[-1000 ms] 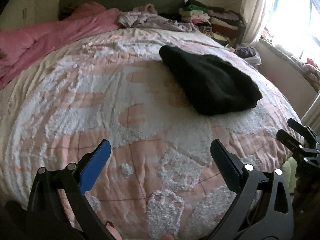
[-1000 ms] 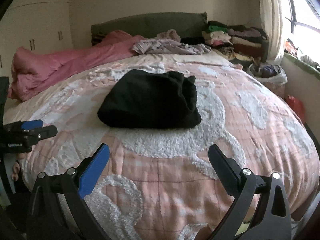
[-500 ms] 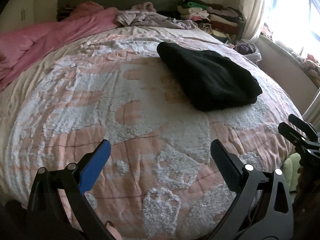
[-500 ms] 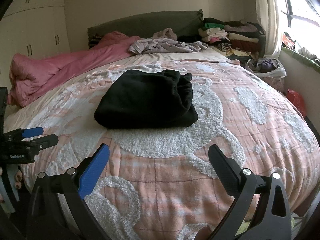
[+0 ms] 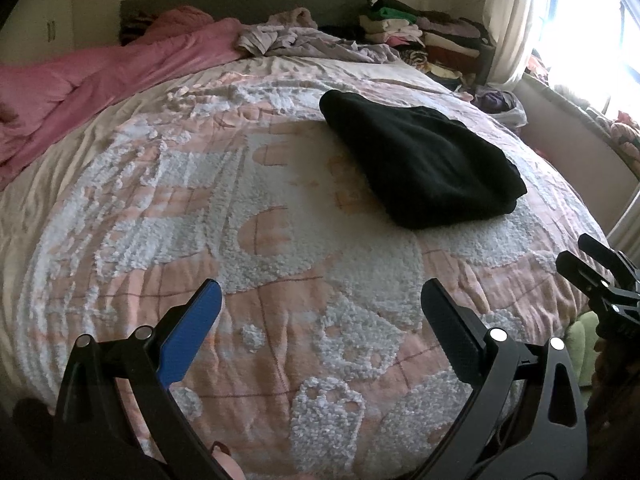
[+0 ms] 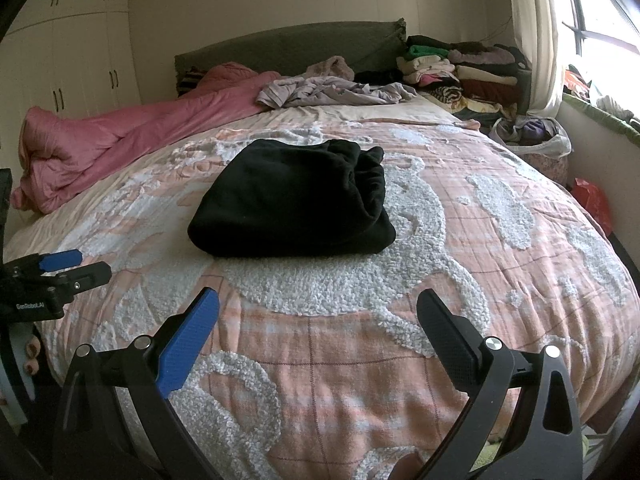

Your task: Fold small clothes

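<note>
Black fleece, folded into a thick bundle, was the garment [image 6: 292,204] that lay on the pink-and-white bedspread [image 6: 460,320], and everything else is placed from it. It rested flat on the tufted cover, its bunched open edge turned toward the window side and its smooth fold toward the pink quilt [image 6: 132,140], which was heaped well apart from it along the far side of the bed. Beyond the garment, toward the grey headboard [image 6: 288,46], a crumpled lilac sheet [image 6: 332,90] lay loose, and next to that a stack of folded clothes [image 6: 452,68] stood by the curtain [image 6: 532,32]. A plastic bag of clothes [image 6: 532,136] sat off the bed on the window side of the garment.

Nearer the camera than the garment, the right gripper [image 6: 318,312] hung above the bedspread with its blue and black fingers spread wide and nothing between them, well short of the fleece. The left gripper [image 5: 320,304] was likewise spread wide and empty, over bare bedspread, with the garment [image 5: 420,168] ahead of it and off toward the window. In the right camera's view the left gripper [image 6: 78,266] showed from the side, on the quilt side of the garment, clear of the cloth.
</note>
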